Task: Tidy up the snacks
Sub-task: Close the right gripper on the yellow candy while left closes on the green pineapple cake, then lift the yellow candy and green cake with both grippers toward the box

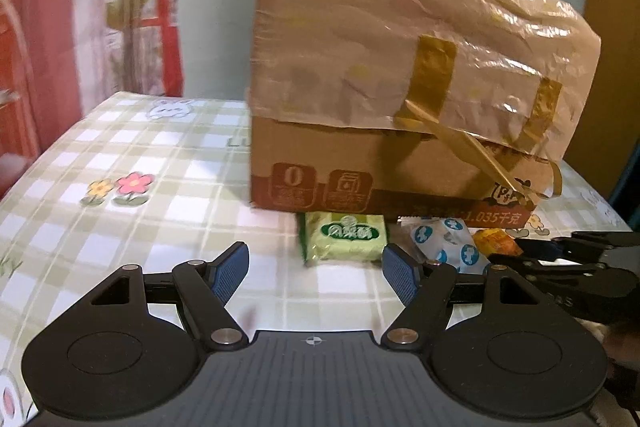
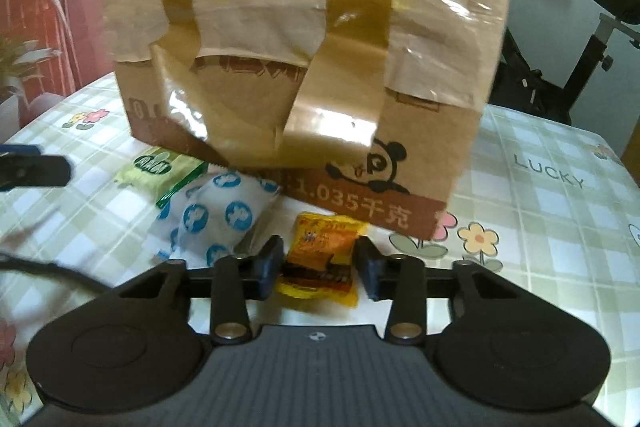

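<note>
The right gripper (image 2: 316, 263), low in the right wrist frame, straddled a small orange-yellow foil snack packet (image 2: 320, 253) on the checked tablecloth (image 2: 540, 227), its jaws narrowed around it though contact could not be confirmed. The left gripper (image 1: 316, 273) stood spread and empty at lower centre of its own view, facing a green wrapped biscuit packet (image 1: 346, 237). The crinkly packet could slide out sideways if gripped only at an edge. Only the right wrist view showed the panda print on the taped brown cardboard box (image 2: 304, 67); only the left showed the box's papered top.
</note>
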Demonstrator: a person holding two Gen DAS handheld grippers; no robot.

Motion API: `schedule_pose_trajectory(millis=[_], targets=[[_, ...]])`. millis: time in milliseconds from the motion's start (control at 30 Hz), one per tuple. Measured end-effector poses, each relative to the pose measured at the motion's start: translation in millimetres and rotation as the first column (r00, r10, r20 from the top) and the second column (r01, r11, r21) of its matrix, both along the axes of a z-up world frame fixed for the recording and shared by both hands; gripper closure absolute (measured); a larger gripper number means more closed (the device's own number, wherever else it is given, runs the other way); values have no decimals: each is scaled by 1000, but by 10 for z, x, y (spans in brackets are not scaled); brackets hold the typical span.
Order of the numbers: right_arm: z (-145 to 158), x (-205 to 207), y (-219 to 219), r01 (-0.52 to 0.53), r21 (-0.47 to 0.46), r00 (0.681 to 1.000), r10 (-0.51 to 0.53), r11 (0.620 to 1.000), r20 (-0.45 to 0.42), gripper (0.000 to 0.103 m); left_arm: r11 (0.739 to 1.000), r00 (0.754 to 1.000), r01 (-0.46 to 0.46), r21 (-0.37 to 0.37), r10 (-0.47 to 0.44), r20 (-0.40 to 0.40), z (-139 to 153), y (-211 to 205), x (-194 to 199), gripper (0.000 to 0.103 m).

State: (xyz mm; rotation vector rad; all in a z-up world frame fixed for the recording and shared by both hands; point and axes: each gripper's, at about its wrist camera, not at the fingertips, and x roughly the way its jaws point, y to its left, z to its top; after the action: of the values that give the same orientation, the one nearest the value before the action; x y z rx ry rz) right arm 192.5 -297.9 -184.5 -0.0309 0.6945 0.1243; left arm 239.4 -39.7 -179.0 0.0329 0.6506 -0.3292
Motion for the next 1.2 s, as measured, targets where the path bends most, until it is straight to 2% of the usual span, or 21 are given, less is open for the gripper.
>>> schedule_pose_trajectory(millis=[133, 300, 500, 600, 633, 700, 800, 1200], targets=[[10, -76, -81, 3, 34, 1000, -4, 999, 12, 66, 999, 999, 34, 31, -34, -7, -60, -179, 217, 28], [8, -94, -67, 0, 26, 1000, -1, 1000, 25, 66, 997, 998, 56, 55, -53, -41, -197, -391, 415, 27], [-17, -97, -75, -6, 27, 999, 5, 1000, 32, 66, 996, 997, 23, 89, -16, -79, -367, -493, 572, 26], [-27, -93, -64, -8, 25, 999, 7, 1000, 34, 66, 993, 998, 11, 118, -3, -66, -377, -522, 574, 27], [-28, -92, -51, -9, 21, 999, 8, 1000, 34, 66, 993, 998, 5, 114, 2, -62, -374, -507, 568, 29], [-25, -96, -49, -10, 20, 999, 10, 1000, 35, 66, 994, 998, -8, 107, 14, -55, -368, -464, 538, 40], [-24, -94, -52, -10, 26, 999, 9, 1000, 33, 66, 997, 997, -21, 75, 26, -69, -341, -359, 500, 45], [-19, -98, -59, -12, 35, 999, 11, 999, 33, 66, 998, 992, -69, 11, 69, -104, -304, 2, 122, 46]])
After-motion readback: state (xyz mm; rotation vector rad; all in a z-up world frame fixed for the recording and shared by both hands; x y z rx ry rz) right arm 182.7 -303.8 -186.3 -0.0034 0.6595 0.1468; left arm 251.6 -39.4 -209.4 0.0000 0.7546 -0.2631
